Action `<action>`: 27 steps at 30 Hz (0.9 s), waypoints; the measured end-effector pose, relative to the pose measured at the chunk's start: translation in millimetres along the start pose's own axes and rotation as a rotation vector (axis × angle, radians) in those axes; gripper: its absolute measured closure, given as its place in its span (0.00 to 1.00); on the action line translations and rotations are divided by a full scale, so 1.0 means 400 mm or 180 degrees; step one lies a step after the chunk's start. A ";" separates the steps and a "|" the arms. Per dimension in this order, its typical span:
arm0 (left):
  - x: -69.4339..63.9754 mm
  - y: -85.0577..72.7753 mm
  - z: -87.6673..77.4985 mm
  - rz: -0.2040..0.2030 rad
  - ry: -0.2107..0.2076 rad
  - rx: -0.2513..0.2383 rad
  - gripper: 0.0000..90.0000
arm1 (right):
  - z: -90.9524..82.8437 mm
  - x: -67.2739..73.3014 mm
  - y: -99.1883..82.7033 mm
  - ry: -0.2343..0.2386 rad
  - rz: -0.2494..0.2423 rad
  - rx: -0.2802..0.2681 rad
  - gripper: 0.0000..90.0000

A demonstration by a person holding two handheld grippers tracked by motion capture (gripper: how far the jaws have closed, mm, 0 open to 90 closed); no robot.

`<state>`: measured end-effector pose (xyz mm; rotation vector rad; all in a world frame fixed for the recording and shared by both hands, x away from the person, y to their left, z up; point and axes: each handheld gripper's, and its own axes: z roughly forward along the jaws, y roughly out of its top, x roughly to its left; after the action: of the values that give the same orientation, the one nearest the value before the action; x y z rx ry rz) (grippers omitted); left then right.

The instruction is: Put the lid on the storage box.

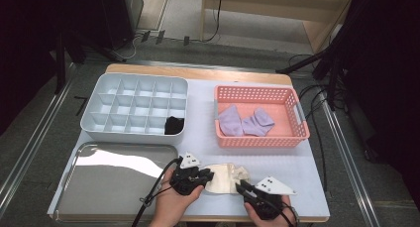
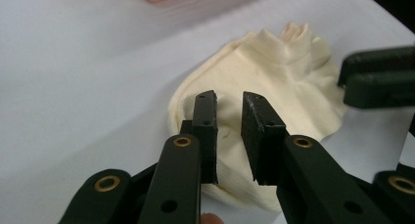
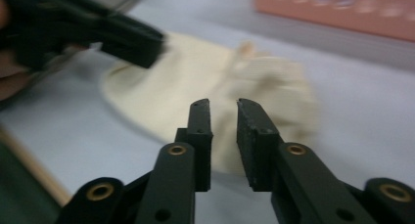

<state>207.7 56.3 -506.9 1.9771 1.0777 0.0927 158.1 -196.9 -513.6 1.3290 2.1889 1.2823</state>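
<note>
Two tongs, left [image 2: 229,136] and right [image 3: 222,141], both slightly apart over the cream sock [image 1: 224,177] at the worktop's [image 1: 208,133] near edge, nothing clamped; risk: closing now pinches one layer; sock unfolds or drags off the edge.

Cream sock [image 1: 225,178], pink basket [image 1: 261,141] w/ lilac socks [image 1: 245,122], black grippers.

Cream sock [image 3: 215,92] blurred, basket [image 3: 337,9] too.
</note>
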 end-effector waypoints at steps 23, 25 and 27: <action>-0.028 0.004 0.059 0.0037 -0.0052 0.0125 0.96 | 0.040 -0.018 -0.019 -0.0119 0.0328 -0.0094 0.84; -0.025 0.004 0.059 0.0013 -0.0060 0.0115 0.97 | 0.032 -0.015 -0.015 -0.0158 0.0305 -0.0174 0.88; -0.025 0.003 0.059 0.0015 -0.0063 0.0111 0.97 | 0.024 -0.017 -0.011 -0.0159 0.0301 -0.0232 0.90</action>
<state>212.6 33.5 -517.7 2.0077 1.0686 0.0570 165.0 -197.9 -524.0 1.4353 2.0481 1.3343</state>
